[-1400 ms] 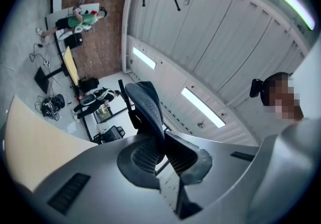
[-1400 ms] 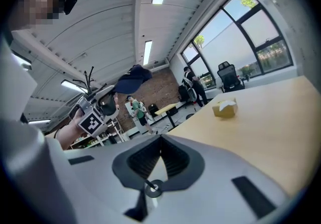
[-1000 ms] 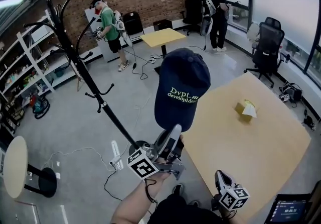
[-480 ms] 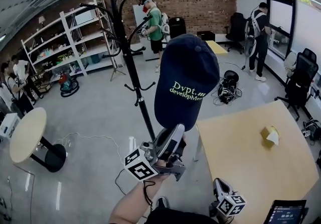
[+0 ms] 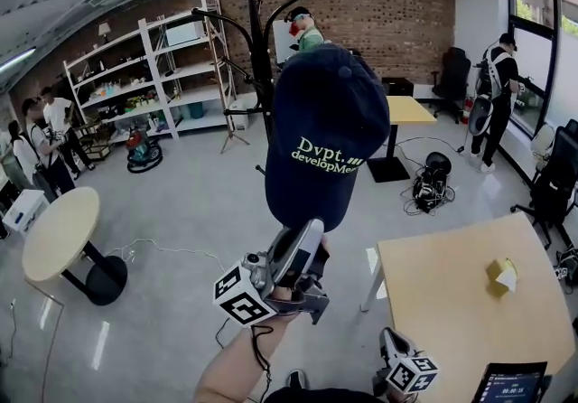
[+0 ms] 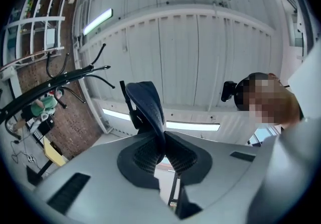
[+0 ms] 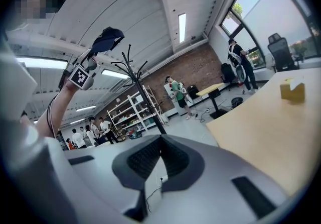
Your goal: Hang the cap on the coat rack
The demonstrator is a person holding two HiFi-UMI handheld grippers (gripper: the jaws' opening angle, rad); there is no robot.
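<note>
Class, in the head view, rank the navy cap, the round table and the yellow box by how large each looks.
1. navy cap: largest, but it is held close to the camera, so its true size is unsure.
2. round table
3. yellow box: smallest

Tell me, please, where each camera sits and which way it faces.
Head view: on the person's head, looking forward and down at the cap raised in the left gripper; left forearm and right gripper show.
Left gripper view: on that gripper, facing up at the ceiling, jaws shut on the cap; the person's head shows.
Right gripper view: on that gripper, facing across the room over the table; left forearm shows.
Shared: all show the coat rack.
</note>
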